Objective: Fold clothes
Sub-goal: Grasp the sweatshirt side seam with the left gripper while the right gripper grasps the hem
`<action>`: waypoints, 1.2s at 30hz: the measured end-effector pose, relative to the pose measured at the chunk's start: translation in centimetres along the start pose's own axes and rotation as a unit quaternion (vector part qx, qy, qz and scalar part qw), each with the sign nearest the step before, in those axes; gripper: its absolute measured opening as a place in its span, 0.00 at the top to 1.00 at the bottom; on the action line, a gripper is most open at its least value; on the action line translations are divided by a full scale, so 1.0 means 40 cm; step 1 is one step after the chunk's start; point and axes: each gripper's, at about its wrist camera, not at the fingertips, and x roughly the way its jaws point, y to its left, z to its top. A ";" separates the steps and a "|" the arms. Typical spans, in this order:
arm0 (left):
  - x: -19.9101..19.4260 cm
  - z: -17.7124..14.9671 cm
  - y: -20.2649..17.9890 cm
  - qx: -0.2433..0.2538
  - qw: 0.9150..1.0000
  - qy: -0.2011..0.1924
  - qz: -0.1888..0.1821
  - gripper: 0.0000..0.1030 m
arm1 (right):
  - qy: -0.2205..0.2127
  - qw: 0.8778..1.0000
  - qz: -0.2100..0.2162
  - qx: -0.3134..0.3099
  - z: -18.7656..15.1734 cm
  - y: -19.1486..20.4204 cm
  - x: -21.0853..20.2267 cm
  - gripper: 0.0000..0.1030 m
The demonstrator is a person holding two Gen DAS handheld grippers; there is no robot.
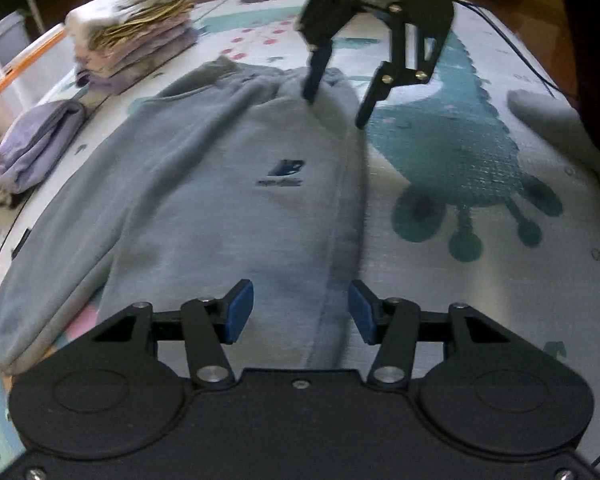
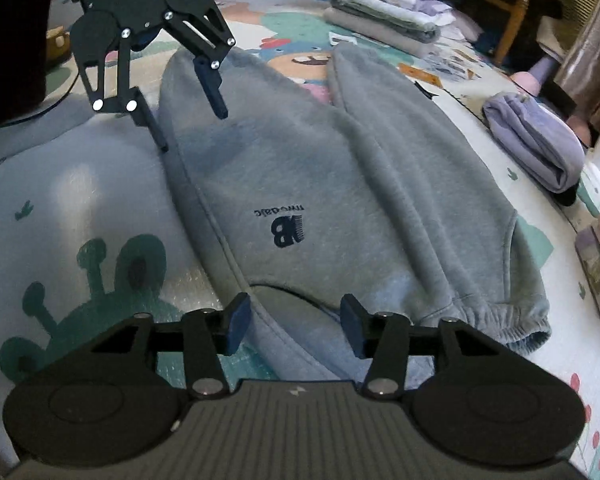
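A pair of grey sweatpants (image 1: 228,184) lies spread flat on a play mat (image 1: 480,240) printed with teal cartoon creatures. The pants are not yet folded: both legs lie side by side, with a gap of mat showing between them toward the cuffs.

The left gripper (image 1: 301,312) hovers over a leg end, its fingers spread and holding nothing; the outer side seam runs between the fingers, toward the right one. The right gripper (image 2: 296,324) hangs over the waistband end, fingers likewise spread and empty, with the elastic waistband (image 2: 496,320) just beyond its right finger. Each gripper shows at the far end of the other's view, so the two face each other along the garment.

Some of the task looks done: a stack of folded clothes (image 1: 136,28) stands well to the left of the left fingers, and a folded lilac garment (image 1: 36,144) lies nearer. The sweatpants remain.

Open mat lies right of the left fingers, giving room to move. On the other side the stack and lilac garment crowd the mat's edge
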 end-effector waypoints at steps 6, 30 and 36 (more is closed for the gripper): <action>0.030 -0.001 -0.001 -0.022 0.999 0.021 -0.020 0.49 | 0.033 0.998 0.029 -0.040 -0.030 0.018 0.027 0.48; 0.030 -0.010 -0.226 0.191 0.977 0.005 0.098 0.94 | 0.011 0.995 -0.017 -0.094 -0.030 0.138 -0.019 0.86; 0.013 -0.021 -0.242 0.184 0.978 0.006 0.096 0.93 | 0.002 0.995 -0.004 -0.103 -0.039 0.129 -0.047 0.85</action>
